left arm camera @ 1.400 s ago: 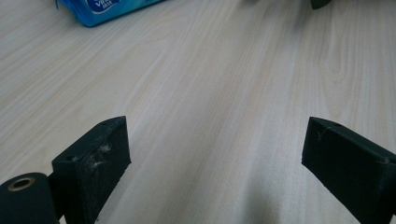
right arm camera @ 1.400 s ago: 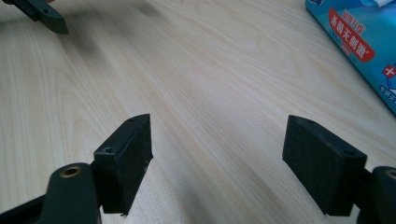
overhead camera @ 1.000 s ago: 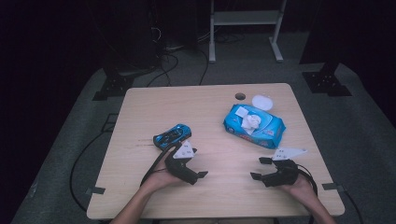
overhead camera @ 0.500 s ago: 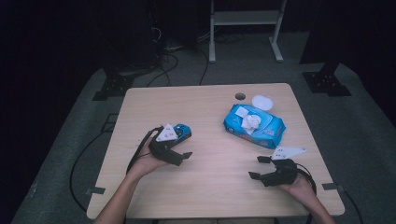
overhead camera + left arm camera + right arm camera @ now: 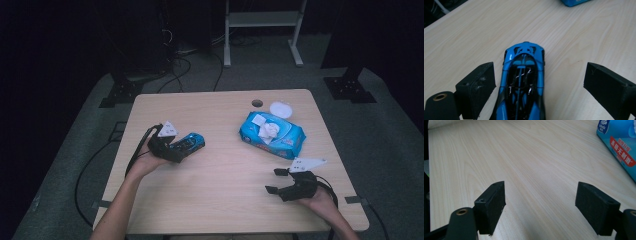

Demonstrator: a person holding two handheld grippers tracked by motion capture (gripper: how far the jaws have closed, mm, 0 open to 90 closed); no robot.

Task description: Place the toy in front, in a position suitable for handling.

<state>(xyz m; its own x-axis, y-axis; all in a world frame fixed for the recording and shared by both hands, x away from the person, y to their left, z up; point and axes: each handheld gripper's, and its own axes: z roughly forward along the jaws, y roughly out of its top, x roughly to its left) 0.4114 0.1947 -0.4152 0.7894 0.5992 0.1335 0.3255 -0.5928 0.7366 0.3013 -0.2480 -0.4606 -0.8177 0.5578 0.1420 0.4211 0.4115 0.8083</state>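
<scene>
Left gripper (image 5: 172,150) straddling the blue toy car (image 5: 188,142), left of centre in the high view.

The car's near end is cut off at the left gripper view's bottom edge; jaws stand wide apart, neither visibly touching it. The right gripper (image 5: 276,181), lower right, is spread wide over bare table (image 5: 225,115).

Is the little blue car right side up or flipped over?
Right side up. The left gripper view looks down on the toy car's roof and windows as it sits flat on the table, between the open left gripper.

Left gripper (image 5: 172,150) is held low with jaws spread wide; right gripper (image 5: 276,181) is likewise held open.
</scene>
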